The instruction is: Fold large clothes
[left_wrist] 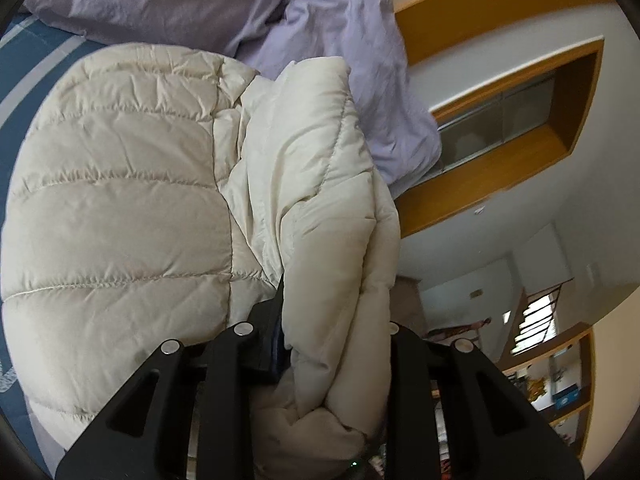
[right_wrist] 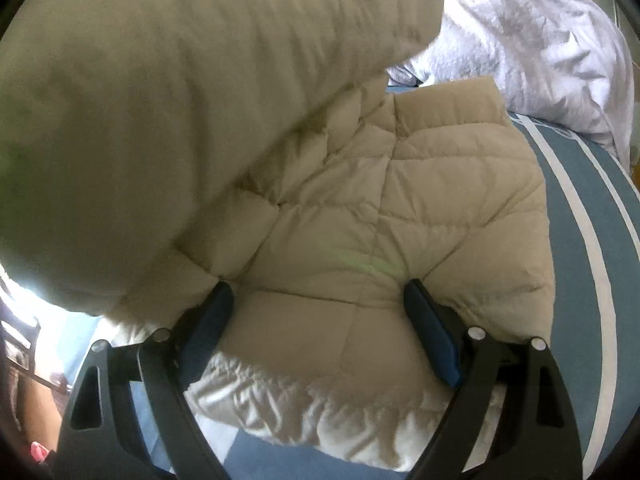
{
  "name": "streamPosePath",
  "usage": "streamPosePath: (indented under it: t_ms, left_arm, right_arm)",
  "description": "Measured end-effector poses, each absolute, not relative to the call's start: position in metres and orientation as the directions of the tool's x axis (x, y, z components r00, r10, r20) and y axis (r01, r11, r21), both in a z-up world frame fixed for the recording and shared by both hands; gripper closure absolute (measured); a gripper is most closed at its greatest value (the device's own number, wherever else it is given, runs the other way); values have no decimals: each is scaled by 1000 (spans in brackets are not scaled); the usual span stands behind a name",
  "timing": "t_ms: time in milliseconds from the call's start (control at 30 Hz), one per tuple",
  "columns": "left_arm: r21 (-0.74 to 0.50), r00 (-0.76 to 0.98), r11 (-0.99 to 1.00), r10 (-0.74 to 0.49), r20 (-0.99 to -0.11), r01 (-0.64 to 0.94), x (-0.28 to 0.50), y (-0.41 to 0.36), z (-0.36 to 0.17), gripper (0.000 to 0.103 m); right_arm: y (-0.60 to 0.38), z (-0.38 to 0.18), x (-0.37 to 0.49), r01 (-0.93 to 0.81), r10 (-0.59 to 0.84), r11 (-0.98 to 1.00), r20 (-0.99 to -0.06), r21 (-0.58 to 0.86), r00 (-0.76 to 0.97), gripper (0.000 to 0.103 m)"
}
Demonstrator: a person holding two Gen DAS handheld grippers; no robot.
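Note:
A cream quilted puffer jacket (left_wrist: 120, 184) lies on a blue bed sheet with white stripes (left_wrist: 28, 52). My left gripper (left_wrist: 320, 320) is shut on a thick bunched fold of the jacket (left_wrist: 332, 240) and holds it raised above the rest; its right finger is hidden behind the fabric. In the right wrist view the jacket (right_wrist: 400, 200) lies flat on the sheet (right_wrist: 576, 240), with the lifted part (right_wrist: 180, 100) hanging over it at upper left. My right gripper (right_wrist: 318, 292) is open, its blue-padded fingers (right_wrist: 430, 332) resting on the jacket's body near the hem.
A lilac pillow (left_wrist: 168, 0) and a rumpled lilac duvet (left_wrist: 352, 60) lie at the head of the bed; the duvet also shows in the right wrist view (right_wrist: 540, 48). A wooden window frame (left_wrist: 520, 140) and shelves (left_wrist: 560, 380) are beyond the bed.

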State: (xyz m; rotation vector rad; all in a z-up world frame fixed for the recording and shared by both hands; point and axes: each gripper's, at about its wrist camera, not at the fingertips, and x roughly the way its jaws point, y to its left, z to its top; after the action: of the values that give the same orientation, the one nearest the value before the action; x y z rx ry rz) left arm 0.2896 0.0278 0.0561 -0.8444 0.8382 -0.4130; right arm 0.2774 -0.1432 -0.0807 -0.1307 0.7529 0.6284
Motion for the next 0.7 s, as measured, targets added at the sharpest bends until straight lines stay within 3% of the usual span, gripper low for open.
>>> streamPosePath:
  t_ms: [233, 333, 500, 700]
  left_arm:
    - [-760, 574, 650, -619, -536, -7, 295, 3, 47, 74]
    - [-747, 560, 665, -619, -551, 0, 295, -7, 48, 66]
    - [-745, 549, 666, -638, -540, 41, 289, -16, 57, 41]
    - [-676, 592, 733, -576, -564, 70, 280, -11, 80, 38]
  right_arm:
    - [-174, -72, 270, -561, 485, 821, -651, 108, 584, 16]
    - [-188, -69, 269, -540, 480, 833, -644, 121, 596, 16]
    - [-204, -67, 270, -511, 468, 849, -638, 132, 612, 16]
    - [-220, -61, 259, -481, 454, 865, -625, 140, 635, 16]
